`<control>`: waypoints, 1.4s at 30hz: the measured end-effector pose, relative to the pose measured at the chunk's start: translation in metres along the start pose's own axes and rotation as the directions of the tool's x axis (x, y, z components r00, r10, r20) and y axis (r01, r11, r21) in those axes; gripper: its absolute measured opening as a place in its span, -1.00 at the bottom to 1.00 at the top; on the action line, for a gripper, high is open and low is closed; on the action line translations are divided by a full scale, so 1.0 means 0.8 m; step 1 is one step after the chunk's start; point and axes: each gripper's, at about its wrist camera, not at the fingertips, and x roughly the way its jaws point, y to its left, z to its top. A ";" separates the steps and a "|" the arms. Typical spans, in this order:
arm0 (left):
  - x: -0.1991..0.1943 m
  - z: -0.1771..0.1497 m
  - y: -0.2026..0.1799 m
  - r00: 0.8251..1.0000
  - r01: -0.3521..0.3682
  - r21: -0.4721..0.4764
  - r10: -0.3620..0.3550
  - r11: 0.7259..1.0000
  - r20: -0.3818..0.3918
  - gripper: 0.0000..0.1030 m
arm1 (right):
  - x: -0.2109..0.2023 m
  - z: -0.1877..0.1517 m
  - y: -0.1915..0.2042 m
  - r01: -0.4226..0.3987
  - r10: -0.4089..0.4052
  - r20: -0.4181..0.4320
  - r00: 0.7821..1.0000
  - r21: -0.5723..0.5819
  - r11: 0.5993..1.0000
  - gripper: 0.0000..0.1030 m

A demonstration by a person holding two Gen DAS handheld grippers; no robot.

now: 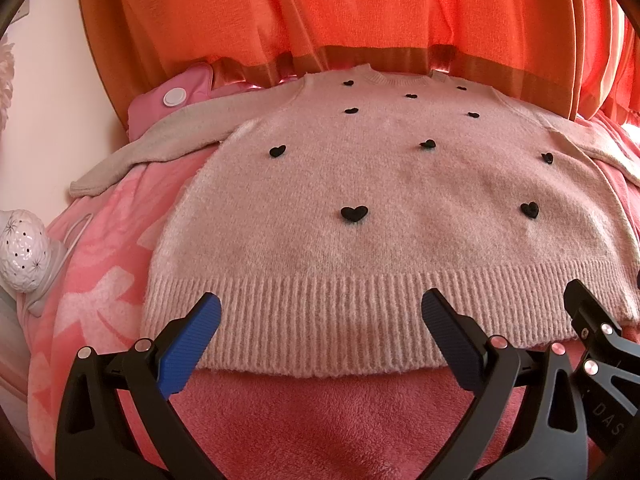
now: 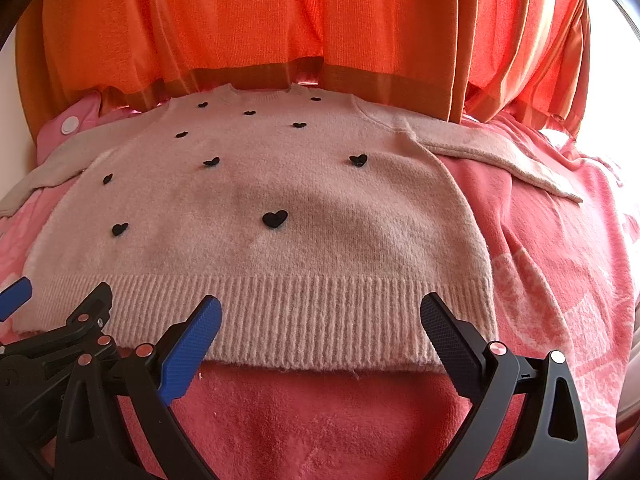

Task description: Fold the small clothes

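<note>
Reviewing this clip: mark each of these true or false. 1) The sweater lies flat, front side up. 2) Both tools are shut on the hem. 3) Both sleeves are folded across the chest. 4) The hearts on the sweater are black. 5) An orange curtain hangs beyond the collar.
1) The sweater lies flat, front side up: true.
2) Both tools are shut on the hem: false. The left tool and the right tool are both open, over the ribbed hem, gripping nothing.
3) Both sleeves are folded across the chest: false. The left sleeve and right sleeve spread outward on the pink blanket.
4) The hearts are black: true.
5) An orange curtain hangs beyond the collar: true.
</note>
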 end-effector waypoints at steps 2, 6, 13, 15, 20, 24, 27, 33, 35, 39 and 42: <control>0.000 0.000 0.000 1.000 0.000 0.001 0.000 1.000 0.000 0.90 | 0.001 0.000 0.000 0.000 0.000 -0.001 1.000 0.000 1.000 0.90; 0.000 0.000 0.000 1.000 0.000 0.000 0.000 1.000 0.000 0.90 | 0.000 0.000 0.000 0.000 0.000 0.000 1.000 0.000 1.000 0.90; 0.001 0.000 0.000 1.000 -0.002 0.001 0.002 1.000 0.000 0.90 | 0.001 0.000 0.001 0.001 -0.001 -0.002 1.000 0.000 1.000 0.90; 0.000 0.000 -0.001 1.000 -0.002 0.001 0.002 1.000 0.001 0.90 | 0.001 0.000 0.001 0.001 -0.001 -0.001 1.000 0.000 1.000 0.90; 0.000 0.000 0.000 1.000 -0.002 0.001 0.002 1.000 0.001 0.90 | 0.001 0.000 0.001 0.001 -0.001 -0.002 1.000 0.000 1.000 0.90; 0.000 -0.001 -0.001 1.000 -0.002 0.001 0.002 1.000 0.001 0.90 | 0.002 0.000 0.001 0.001 -0.001 -0.003 1.000 -0.001 1.000 0.90; 0.000 -0.001 -0.001 1.000 -0.002 0.001 0.002 1.000 0.001 0.90 | 0.002 0.000 0.001 0.002 -0.002 -0.003 1.000 0.000 1.000 0.90; 0.000 -0.001 -0.001 1.000 -0.003 0.001 0.003 1.000 0.001 0.90 | 0.002 -0.001 0.002 0.002 -0.002 -0.004 1.000 -0.001 1.000 0.90; 0.001 -0.002 0.000 1.000 -0.003 0.002 0.003 1.000 0.002 0.90 | 0.002 -0.001 0.002 0.003 -0.003 -0.004 1.000 -0.001 1.000 0.90; 0.001 -0.003 0.001 1.000 -0.003 0.004 0.003 1.000 0.004 0.90 | 0.002 -0.001 0.002 0.002 -0.002 -0.006 1.000 -0.001 1.000 0.90; 0.001 -0.002 0.002 1.000 0.007 0.001 -0.007 1.000 -0.001 0.90 | 0.001 0.002 0.000 -0.025 0.025 -0.019 0.999 -0.004 1.000 0.90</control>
